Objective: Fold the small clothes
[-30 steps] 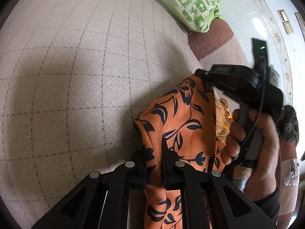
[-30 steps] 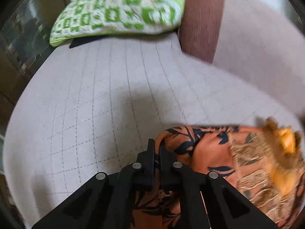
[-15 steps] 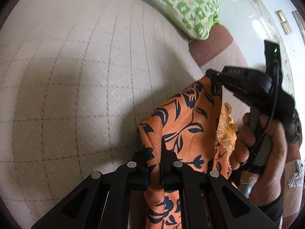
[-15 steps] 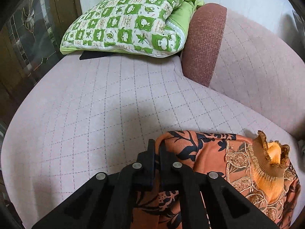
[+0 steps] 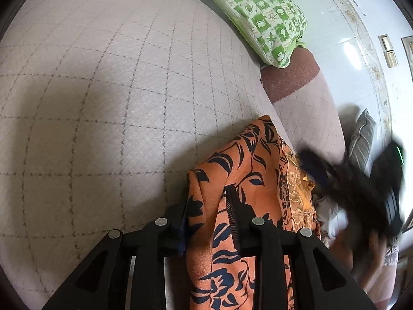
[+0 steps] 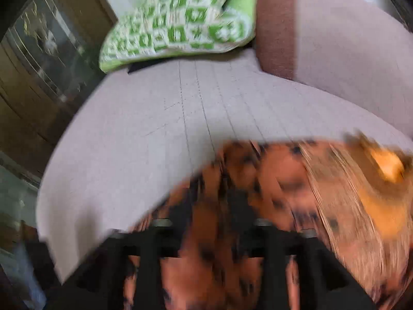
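Releasing a fold, by the look of it: left wrist view first, left gripper [image 5: 206, 208] with jaws parted, just been opening, orange floral garment [image 5: 247, 160] lying in the gap and running ahead and to the right of them, pads no longer pinching it where half a second back they were clamped tight on the same edge. Cloth doubled over on the quilted sofa seat [image 5: 103, 98], green pillow [image 5: 258, 13] far ahead, right gripper [image 5: 361, 186] a dark blur off to the right, farther from the cloth than before. Right wrist view heavily smeared: right gripper [image 6: 211, 222] also with jaws apart, just been opening, garment under and between them, grip apparently let go; earlier frame showed them shut on the fabric, picture sharp. Gold trim [image 6: 387, 165] ahead and right of the jaws. One fold seemingly laid down; neatness and further folds cannot be judged, likely more left.
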Demonstrator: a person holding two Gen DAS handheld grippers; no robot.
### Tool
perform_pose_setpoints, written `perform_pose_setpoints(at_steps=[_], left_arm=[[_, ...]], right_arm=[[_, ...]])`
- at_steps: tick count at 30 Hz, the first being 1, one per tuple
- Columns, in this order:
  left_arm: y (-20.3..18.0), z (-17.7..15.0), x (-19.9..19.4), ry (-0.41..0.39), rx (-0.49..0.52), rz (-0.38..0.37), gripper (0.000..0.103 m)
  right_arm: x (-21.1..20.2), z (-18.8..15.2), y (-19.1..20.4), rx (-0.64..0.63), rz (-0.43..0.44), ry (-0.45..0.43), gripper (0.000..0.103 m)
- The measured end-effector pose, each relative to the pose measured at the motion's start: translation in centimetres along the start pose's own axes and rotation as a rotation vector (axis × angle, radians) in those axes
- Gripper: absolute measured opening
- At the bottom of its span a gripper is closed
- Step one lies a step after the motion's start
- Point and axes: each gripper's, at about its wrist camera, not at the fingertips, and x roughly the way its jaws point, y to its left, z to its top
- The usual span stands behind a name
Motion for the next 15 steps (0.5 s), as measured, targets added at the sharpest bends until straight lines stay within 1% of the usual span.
perform_pose_setpoints(at_steps=[2, 3, 4, 5, 7, 8, 10, 12, 14, 15], left_arm=[[0.5, 0.1, -0.6, -0.001, -0.008, -0.001, 0.026], [0.6, 0.2, -0.8, -0.004, -0.009, 0.002, 0.027], [0.7, 0.1, -1.1, -0.006, -0.008, 0.006, 0.030], [0.8, 0.1, -1.5, 0.004, -0.006, 0.008, 0.030], [0.8, -0.2, -2.3, 0.026, 0.002, 0.011, 0.031], [0.7, -0.4, -3.1, 0.026, 0.007, 0.025, 0.031], [0.2, -0.9, -4.8, 0.019, 0.023, 0.039, 0.035], [-0.2, -2.3, -6.6, 0.035, 0.049, 0.022, 0.039], [-0.6, -4.1, -7.9, 0.056, 0.085, 0.049, 0.039], [-0.7, -4.8, -8.2, 0.069, 0.099, 0.064, 0.039]], right_arm=[[-2.7, -3.4, -0.6, 0.024, 0.026, 0.010, 0.049], [-4.2, -5.9, -1.2, 0.054, 0.051, 0.016, 0.049], [-4.9, -7.5, -1.5, 0.067, 0.066, 0.026, 0.049], [-5.6, -9.7, -2.0, 0.082, 0.081, 0.047, 0.049], [-6.0, -14.3, -2.8, 0.121, 0.103, 0.112, 0.041], [-6.3, -16.0, -3.1, 0.153, 0.111, 0.125, 0.040], [-7.7, -19.0, -3.2, 0.181, 0.153, 0.133, 0.042], [-9.2, -22.3, -2.7, 0.192, 0.195, 0.140, 0.043], [-9.8, -24.3, -2.2, 0.179, 0.204, 0.161, 0.043], [-9.8, -24.7, -2.0, 0.176, 0.201, 0.164, 0.039]])
